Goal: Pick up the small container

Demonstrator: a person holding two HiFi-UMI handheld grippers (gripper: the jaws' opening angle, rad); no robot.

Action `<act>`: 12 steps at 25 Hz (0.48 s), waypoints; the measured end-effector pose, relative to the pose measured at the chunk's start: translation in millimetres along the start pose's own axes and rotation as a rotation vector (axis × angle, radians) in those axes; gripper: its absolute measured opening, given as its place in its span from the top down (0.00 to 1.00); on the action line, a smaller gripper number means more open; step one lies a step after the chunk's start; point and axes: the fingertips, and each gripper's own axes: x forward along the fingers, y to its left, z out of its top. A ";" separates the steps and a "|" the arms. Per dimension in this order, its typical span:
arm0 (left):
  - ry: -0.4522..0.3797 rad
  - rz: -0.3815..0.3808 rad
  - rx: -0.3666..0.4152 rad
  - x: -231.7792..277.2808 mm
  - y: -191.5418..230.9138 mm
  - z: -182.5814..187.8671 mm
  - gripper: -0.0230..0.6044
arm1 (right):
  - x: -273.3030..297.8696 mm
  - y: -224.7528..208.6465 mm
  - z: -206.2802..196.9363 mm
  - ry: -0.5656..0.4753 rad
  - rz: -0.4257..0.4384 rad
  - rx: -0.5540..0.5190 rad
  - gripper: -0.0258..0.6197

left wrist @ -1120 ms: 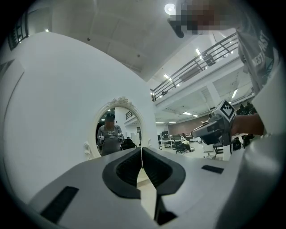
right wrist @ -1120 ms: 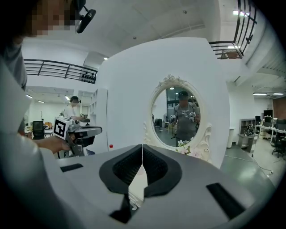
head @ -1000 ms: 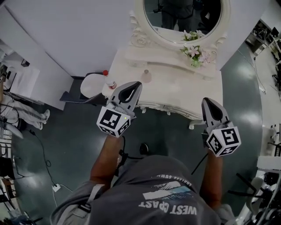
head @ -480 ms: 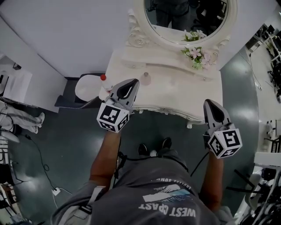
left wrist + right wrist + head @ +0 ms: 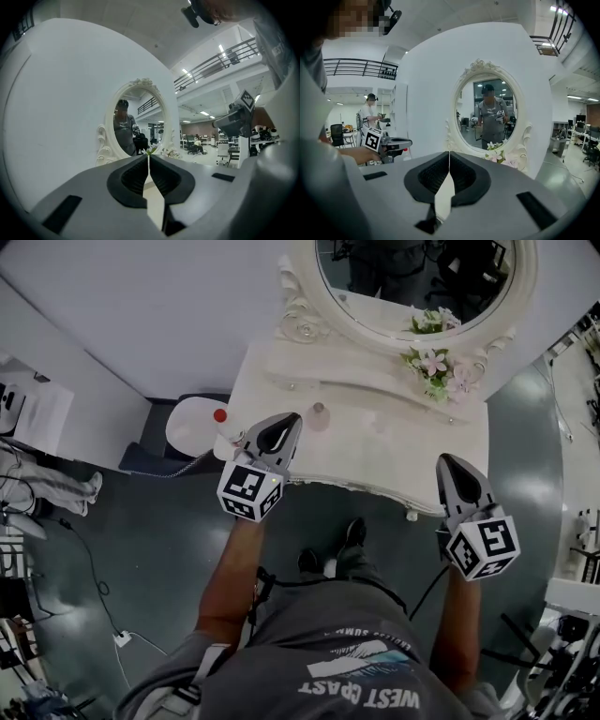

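Observation:
The small container (image 5: 317, 415), a pale pink bottle with a cap, stands on the white dressing table (image 5: 375, 451) below the mirror. My left gripper (image 5: 284, 421) hovers over the table's front left part, its tips just left of the container and apart from it. Its jaws are shut with nothing between them, as the left gripper view (image 5: 148, 157) shows. My right gripper (image 5: 448, 463) hangs over the table's front right edge, also shut and empty (image 5: 449, 153). Neither gripper view shows the container.
An oval mirror (image 5: 422, 277) in a carved white frame backs the table. Pink and white flowers (image 5: 436, 367) lie at its back right. A red-capped bottle (image 5: 221, 425) stands at the table's left corner, with a white round seat (image 5: 187, 427) beyond it. Cables cross the dark floor.
The person has stepped towards the dressing table, so its front edge lies nearer under both grippers and the feet have come into view. Both grippers stay shut and empty.

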 end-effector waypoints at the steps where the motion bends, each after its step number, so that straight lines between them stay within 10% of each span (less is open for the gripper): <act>1: 0.009 0.001 -0.001 5.1 1.3 -4.5 0.93 | 4.7 -3.7 -0.1 0.004 0.005 0.003 0.92; 12: 0.074 0.022 -0.032 50.5 17.4 -60.0 0.92 | 42.5 -30.9 -14.4 0.069 0.046 0.014 0.92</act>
